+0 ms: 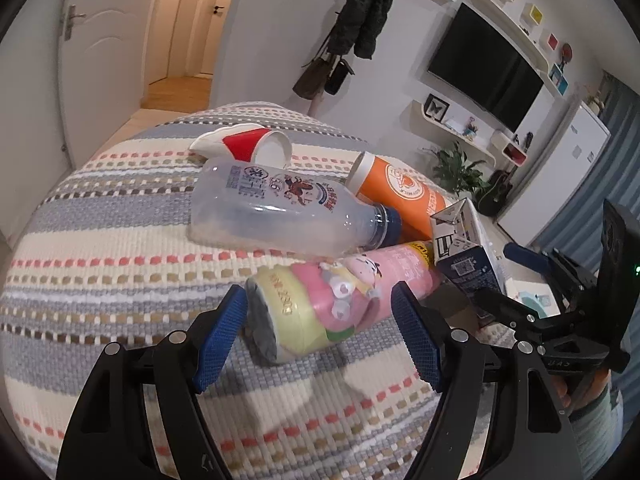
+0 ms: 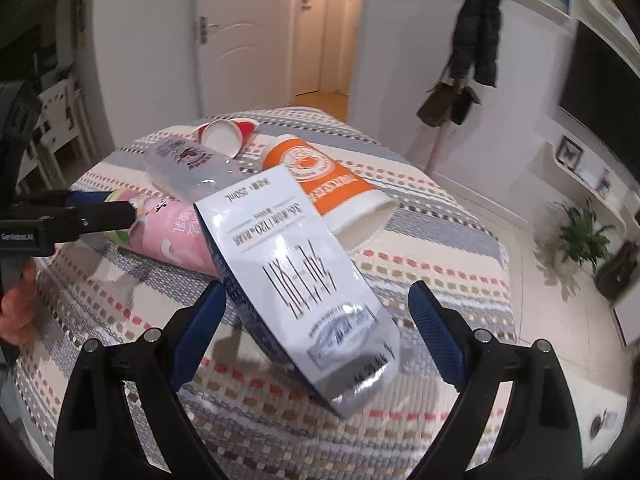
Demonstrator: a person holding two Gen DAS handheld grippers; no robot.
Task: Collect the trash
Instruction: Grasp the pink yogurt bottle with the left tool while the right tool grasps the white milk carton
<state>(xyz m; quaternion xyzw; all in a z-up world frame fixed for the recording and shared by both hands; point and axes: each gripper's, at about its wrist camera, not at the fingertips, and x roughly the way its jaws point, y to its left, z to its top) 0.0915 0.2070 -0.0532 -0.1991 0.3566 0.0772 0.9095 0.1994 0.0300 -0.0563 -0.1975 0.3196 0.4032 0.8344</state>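
A pile of trash lies on a striped woven cloth (image 1: 100, 240). My left gripper (image 1: 320, 328) is open, its blue pads on either side of a pink and yellow cartoon can (image 1: 328, 304) lying on its side. Behind it lie a clear plastic bottle (image 1: 280, 208), an orange paper cup (image 1: 400, 196), a red and white paper cup (image 1: 248, 146) and a blue and white milk carton (image 1: 468, 248). My right gripper (image 2: 316, 332) is open around that milk carton (image 2: 300, 280), which leans on the pink can (image 2: 172, 236) and the orange cup (image 2: 320, 184).
The right gripper's body (image 1: 568, 300) sits at the right of the left wrist view; the left gripper (image 2: 68, 216) reaches in from the left of the right wrist view. Beyond the cloth are a coat stand (image 1: 360, 32), a TV (image 1: 484, 68), a plant (image 1: 460, 168) and doors.
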